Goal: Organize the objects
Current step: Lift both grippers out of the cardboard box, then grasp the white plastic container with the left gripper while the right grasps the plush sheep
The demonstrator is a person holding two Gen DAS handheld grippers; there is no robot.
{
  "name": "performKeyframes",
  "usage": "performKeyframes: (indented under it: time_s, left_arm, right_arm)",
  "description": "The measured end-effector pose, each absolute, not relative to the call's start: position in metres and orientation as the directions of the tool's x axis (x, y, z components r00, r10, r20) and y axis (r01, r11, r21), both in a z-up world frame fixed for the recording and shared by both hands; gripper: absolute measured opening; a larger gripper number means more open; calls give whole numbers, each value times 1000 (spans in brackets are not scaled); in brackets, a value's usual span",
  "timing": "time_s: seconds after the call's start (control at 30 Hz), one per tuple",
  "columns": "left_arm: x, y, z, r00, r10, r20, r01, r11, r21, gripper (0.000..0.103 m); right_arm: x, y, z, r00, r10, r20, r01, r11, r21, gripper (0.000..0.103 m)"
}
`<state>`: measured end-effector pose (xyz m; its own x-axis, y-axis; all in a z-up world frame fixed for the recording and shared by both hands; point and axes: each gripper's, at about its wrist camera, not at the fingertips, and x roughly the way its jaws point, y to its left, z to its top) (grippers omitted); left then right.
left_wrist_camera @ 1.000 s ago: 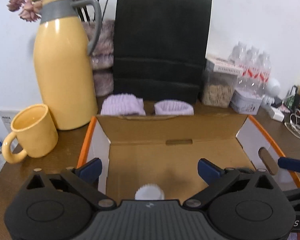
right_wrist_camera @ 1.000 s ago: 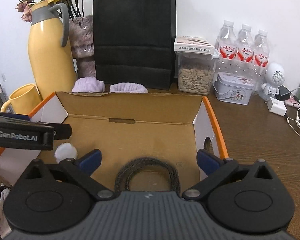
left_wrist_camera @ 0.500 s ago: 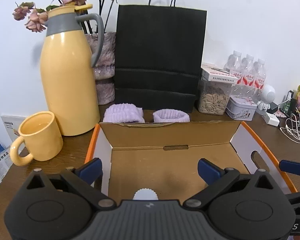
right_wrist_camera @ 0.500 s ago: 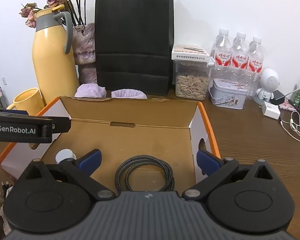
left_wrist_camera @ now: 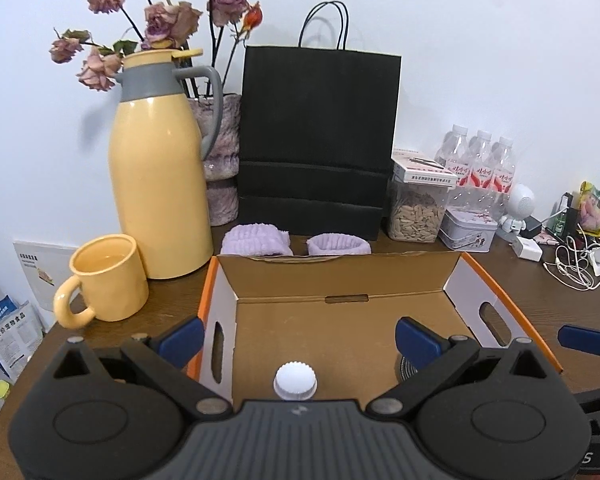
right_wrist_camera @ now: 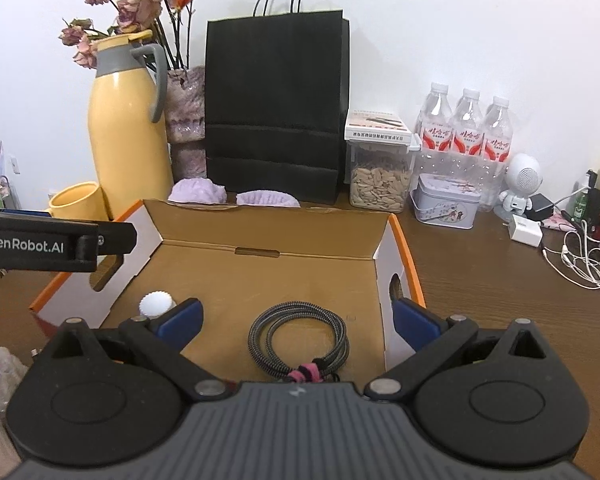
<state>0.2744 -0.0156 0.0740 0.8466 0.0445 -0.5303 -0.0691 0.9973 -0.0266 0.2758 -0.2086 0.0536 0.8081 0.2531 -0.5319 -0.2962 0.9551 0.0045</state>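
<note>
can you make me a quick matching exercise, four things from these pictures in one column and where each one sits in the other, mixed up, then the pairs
Things
1. coiled cable
2. yellow mug
3. purple wristbands
4. seed jar

Places
A. on the table behind the cardboard box, in front of the black paper bag
B. on the floor of the cardboard box
C. right of the black paper bag, left of the water bottles
D. beside the yellow thermos, left of the box

Pairs: 1-B, 2-D, 3-A, 4-C
</note>
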Motion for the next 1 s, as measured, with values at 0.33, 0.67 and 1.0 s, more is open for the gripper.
performKeyframes:
  time_s: [0.33, 0.67, 1.0]
  left_arm:
    - [232, -11, 82, 864, 37, -503, -64, 997, -36, 102]
    - [184, 8, 72, 869, 44, -493, -61, 998, -18, 102]
    - [126, 43, 45, 852, 1, -524, -26, 999, -40, 102]
  right_arm:
    - [233, -220, 62, 836, 262, -483, -298, 955, 2, 103]
    - [184, -243, 55, 849, 269, -454, -309, 951, -14, 103]
    - [138, -267, 30, 841, 298, -451, -349, 936, -34, 103]
